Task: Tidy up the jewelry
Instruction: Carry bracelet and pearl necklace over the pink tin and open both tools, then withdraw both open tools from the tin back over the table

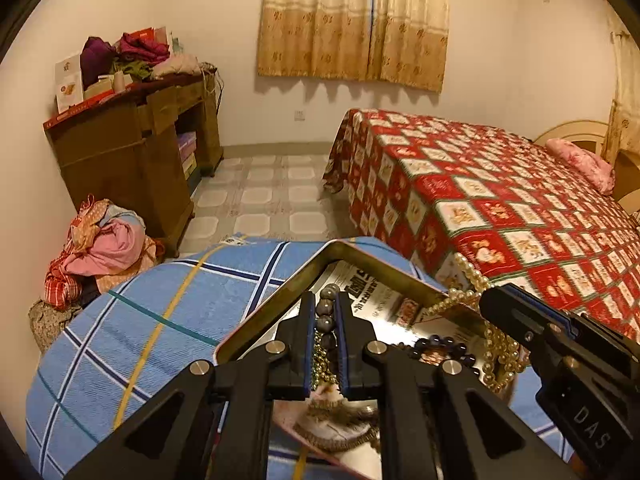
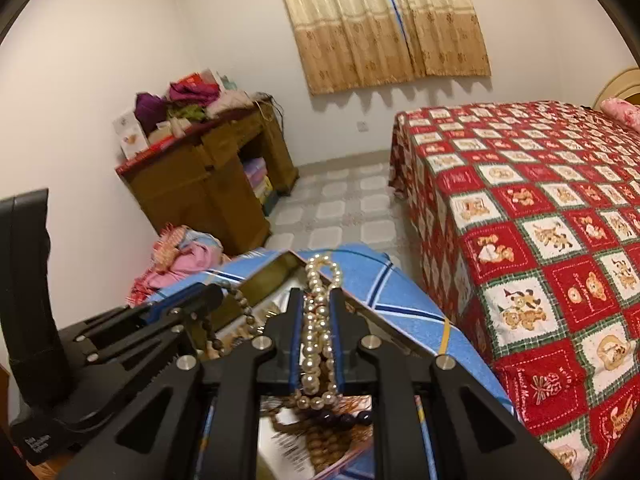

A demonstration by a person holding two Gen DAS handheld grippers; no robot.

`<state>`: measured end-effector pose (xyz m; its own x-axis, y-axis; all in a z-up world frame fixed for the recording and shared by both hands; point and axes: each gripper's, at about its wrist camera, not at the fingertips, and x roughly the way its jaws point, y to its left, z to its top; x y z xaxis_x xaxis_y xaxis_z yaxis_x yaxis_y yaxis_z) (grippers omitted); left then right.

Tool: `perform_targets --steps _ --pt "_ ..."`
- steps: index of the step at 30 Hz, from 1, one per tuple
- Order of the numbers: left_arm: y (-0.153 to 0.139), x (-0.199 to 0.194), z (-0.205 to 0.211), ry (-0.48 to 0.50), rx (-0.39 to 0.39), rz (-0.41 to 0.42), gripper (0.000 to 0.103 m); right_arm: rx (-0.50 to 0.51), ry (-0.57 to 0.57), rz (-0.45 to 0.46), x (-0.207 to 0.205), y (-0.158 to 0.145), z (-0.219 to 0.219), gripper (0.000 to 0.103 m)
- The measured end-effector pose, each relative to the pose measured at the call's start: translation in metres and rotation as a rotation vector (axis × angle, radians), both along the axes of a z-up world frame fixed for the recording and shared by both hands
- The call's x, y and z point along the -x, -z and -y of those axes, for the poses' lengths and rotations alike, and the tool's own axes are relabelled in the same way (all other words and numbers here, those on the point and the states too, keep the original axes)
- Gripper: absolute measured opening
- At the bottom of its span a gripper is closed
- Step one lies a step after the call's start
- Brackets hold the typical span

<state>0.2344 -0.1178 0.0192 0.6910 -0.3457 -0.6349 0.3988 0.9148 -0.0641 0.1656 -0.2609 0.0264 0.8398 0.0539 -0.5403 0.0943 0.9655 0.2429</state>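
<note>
Currently both tools work over the metal tin, which sits open on a blue plaid cloth.

Left gripper: jaws drawn close, clamped on a grey bead bracelet with a thin gold chain hanging down between the pads. Right gripper: jaws closed on a bunched pearl necklace, several strands stacked in the gap, loops spilling past the tips and over the tin's rim.

Likely step: lifting each piece clear of the pile to separate it.
- Raise slowly and straight up; the strands look tangled with neighbours, so a fast pull could drag the whole heap or tip the tin.
- Move the two pieces apart sideways only once each hangs free.
- Pearls are round and slick; a grip on a bunch may shed a strand, so keep the clamp firm.

View differences:
- Left wrist view shows the pearl strand running from the right tool down into the tin beside a dark bead bracelet, plus printed paper lining the tin.
- Right wrist view shows the bracelet curving away from the left tool's tips, and brown wooden beads under the pearls, unseen in the other view.

Bed with red patchwork quilt stands just beside.
</note>
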Motion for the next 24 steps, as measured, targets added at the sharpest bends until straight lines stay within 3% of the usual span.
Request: perform_targets --steps 12,15,16,17,19,20,21,24 --pt "0.031 -0.024 0.010 -0.019 -0.063 -0.060 0.009 -0.061 -0.007 -0.073 -0.017 0.028 0.009 0.018" --pt "0.031 -0.022 0.007 -0.029 -0.075 -0.071 0.009 -0.097 -0.013 -0.060 -0.010 0.021 0.010 0.038" --pt "0.028 -0.019 0.006 -0.021 -0.076 -0.069 0.012 -0.099 -0.008 -0.045 -0.005 0.017 0.011 0.049" --pt "0.025 -0.017 0.006 -0.016 -0.081 -0.068 0.017 -0.100 0.000 -0.030 -0.001 0.012 0.011 0.057" --pt "0.016 -0.009 0.005 -0.025 -0.105 -0.061 0.059 -0.114 0.022 0.009 0.013 -0.001 0.012 0.059" --pt "0.010 -0.002 0.002 -0.039 -0.106 -0.044 0.069 -0.124 0.032 0.022 0.019 -0.006 0.013 0.059" --pt "0.001 0.006 -0.002 -0.058 -0.096 -0.014 0.077 -0.133 0.042 0.032 0.025 -0.011 0.014 0.059" --pt "-0.014 0.025 -0.012 -0.083 -0.105 0.023 0.078 -0.160 0.060 0.056 0.045 -0.023 0.011 0.059"
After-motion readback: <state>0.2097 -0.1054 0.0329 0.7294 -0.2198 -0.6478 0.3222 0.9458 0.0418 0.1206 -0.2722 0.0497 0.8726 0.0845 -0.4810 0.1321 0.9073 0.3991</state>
